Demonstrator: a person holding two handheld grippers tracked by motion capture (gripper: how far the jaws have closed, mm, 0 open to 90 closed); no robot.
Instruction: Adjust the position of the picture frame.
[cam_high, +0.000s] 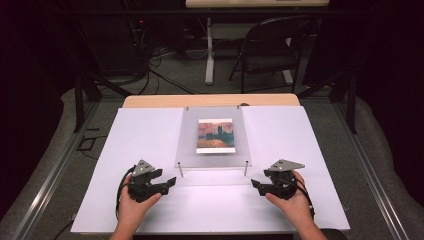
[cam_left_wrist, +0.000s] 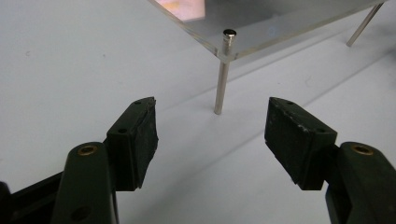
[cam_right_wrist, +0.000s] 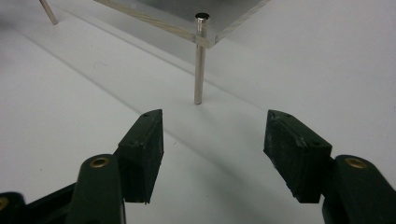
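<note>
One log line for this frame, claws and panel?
left claw: open, empty | right claw: open, empty | clear panel: on metal legs, picture on top, untouched

A white sheet (cam_high: 150, 150) is laid over a wooden table (cam_high: 210, 100), whose edge is exposed along the far side. Beyond the table, a dark folding chair (cam_high: 272, 45) is placed on the grey floor (cam_high: 175, 75) — beside it, the white leg (cam_high: 210, 50) of a second table is seen. Black cables (cam_high: 150, 75) are spread across the floor at the left — near a dark frame (cam_high: 80, 100).
</note>
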